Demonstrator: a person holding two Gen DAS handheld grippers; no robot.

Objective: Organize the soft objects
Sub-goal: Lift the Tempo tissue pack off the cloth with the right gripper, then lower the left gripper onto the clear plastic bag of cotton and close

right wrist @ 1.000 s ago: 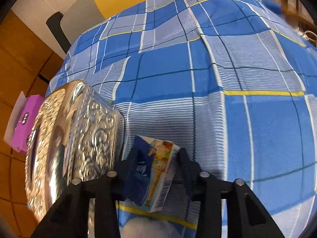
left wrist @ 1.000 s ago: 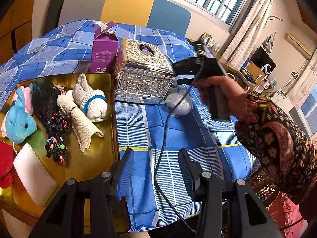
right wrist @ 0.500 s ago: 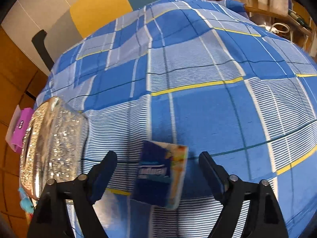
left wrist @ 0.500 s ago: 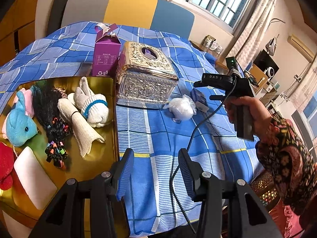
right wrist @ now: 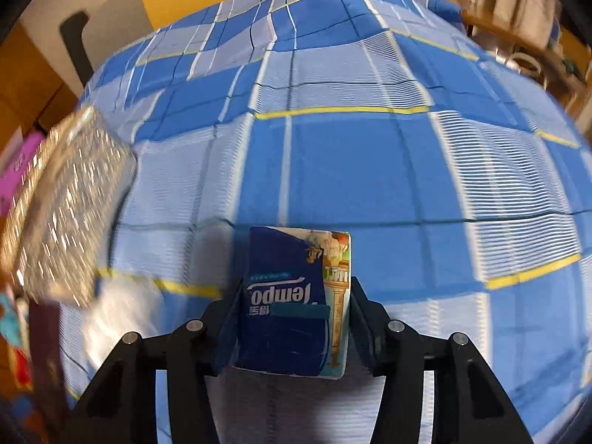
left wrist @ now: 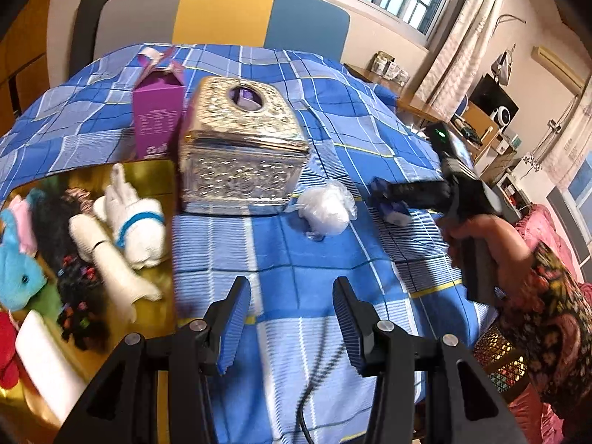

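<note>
The right gripper (right wrist: 294, 310) is closing its jaws on 1 blue tissue pack (right wrist: 294, 303), which sits between the 2 fingers and looks pressed on both sides, over the checked tablecloth (right wrist: 370, 170) to the right of the silver tissue box (left wrist: 240, 148). The left gripper (left wrist: 290, 318) hangs open with nothing between its fingers, in front of that box. Just right of the box lies 1 white plastic-wrapped bundle (left wrist: 325, 209); behind its left corner stands 1 purple carton (left wrist: 159, 118); left of it, a gold tray (left wrist: 151, 177) holds 1 blue plush toy (left wrist: 16, 270), 2 white socks (left wrist: 133, 222), 1 white block (left wrist: 44, 359).
</note>
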